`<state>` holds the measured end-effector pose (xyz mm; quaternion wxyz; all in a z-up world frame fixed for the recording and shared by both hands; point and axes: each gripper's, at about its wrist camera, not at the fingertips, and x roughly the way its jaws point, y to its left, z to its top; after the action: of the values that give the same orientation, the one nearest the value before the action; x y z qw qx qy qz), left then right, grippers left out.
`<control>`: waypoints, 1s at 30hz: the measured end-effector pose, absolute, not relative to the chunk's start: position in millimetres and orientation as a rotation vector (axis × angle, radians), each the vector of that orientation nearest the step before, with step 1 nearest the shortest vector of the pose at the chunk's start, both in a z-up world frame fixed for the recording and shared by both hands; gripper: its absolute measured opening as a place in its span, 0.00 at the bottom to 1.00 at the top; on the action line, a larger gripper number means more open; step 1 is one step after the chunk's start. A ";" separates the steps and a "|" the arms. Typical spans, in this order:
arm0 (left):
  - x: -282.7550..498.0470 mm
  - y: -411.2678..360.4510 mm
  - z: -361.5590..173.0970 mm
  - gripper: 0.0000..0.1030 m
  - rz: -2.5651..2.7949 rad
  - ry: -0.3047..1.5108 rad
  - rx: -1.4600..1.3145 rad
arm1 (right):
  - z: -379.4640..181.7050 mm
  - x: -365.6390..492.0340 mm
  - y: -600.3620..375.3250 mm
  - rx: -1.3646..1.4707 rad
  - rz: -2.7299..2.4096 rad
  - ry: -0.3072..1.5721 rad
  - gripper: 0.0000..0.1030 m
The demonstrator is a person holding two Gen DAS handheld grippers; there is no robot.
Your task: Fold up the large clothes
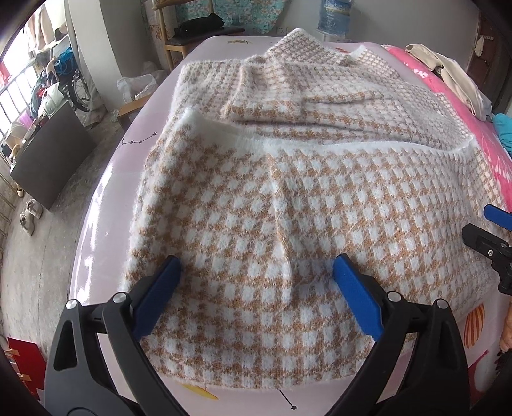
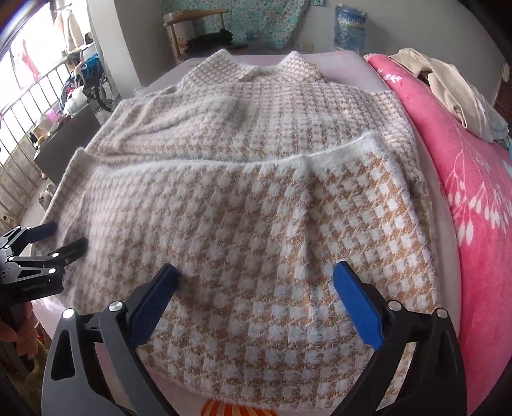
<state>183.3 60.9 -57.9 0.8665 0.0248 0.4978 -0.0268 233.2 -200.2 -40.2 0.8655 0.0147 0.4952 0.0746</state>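
A fuzzy tan-and-white houndstooth sweater point(image 1: 288, 198) lies on a bed, its lower part folded up over the body, with a sleeve folded across the upper part. It also shows in the right wrist view point(image 2: 256, 208). My left gripper point(image 1: 257, 268) is open, its blue pads resting on the near folded edge, holding nothing. My right gripper point(image 2: 256, 272) is open too, over the sweater's near right part. Each gripper shows in the other's view: the right one point(image 1: 492, 230) at the far right, the left one point(image 2: 48, 240) at the far left.
The bed has a pale pink printed sheet point(image 1: 105, 192). A bright pink blanket point(image 2: 473, 198) with beige clothes point(image 2: 448, 92) on it lies to the right. A wooden chair point(image 2: 192, 28), a water bottle point(image 2: 348, 28) and a dark cabinet point(image 1: 48, 156) stand beyond the bed.
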 end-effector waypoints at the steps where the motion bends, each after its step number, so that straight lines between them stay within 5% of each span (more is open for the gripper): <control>1: 183.5 61.0 -57.9 0.91 -0.057 1.044 0.049 | -41.2 234.0 -201.5 0.043 0.161 1.044 0.94; 30: 185.7 61.2 -60.3 0.92 -0.061 1.056 0.047 | -47.0 245.9 -208.2 0.107 0.203 1.136 0.94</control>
<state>185.7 61.2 -60.3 0.8630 0.0226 0.5038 -0.0293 245.9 -208.2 -47.0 0.8367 0.0505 0.5369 0.0958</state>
